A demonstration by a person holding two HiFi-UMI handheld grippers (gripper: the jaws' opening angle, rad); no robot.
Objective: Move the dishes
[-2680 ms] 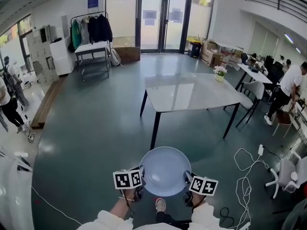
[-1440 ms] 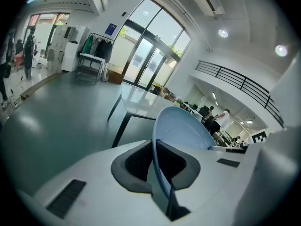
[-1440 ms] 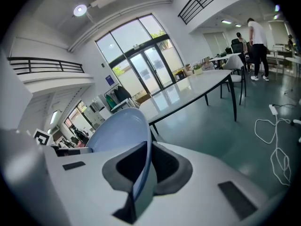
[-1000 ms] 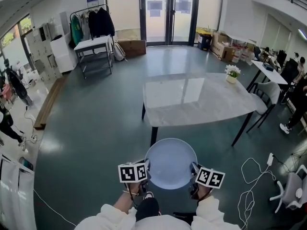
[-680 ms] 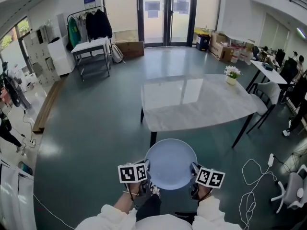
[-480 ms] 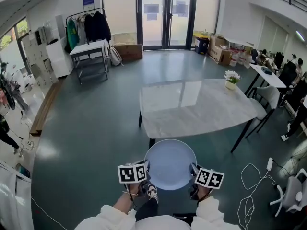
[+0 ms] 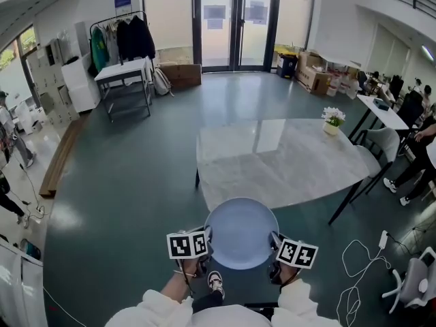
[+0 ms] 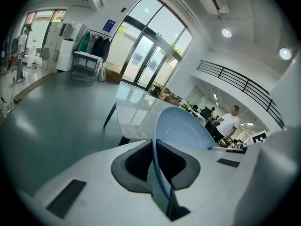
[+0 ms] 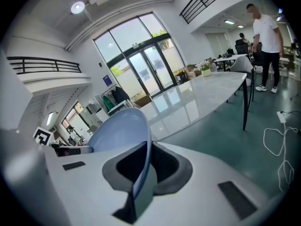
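The left gripper (image 7: 206, 242) and right gripper (image 7: 273, 244) each clamp an opposite rim of the blue plate (image 7: 241, 233), held in the air close to the near edge of the table (image 7: 286, 162). Risk: uneven hand travel pulls the thin rim free, and the plate drops.

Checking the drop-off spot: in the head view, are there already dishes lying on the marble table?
No, the marble table carries only a small pot of white flowers near its far right corner.
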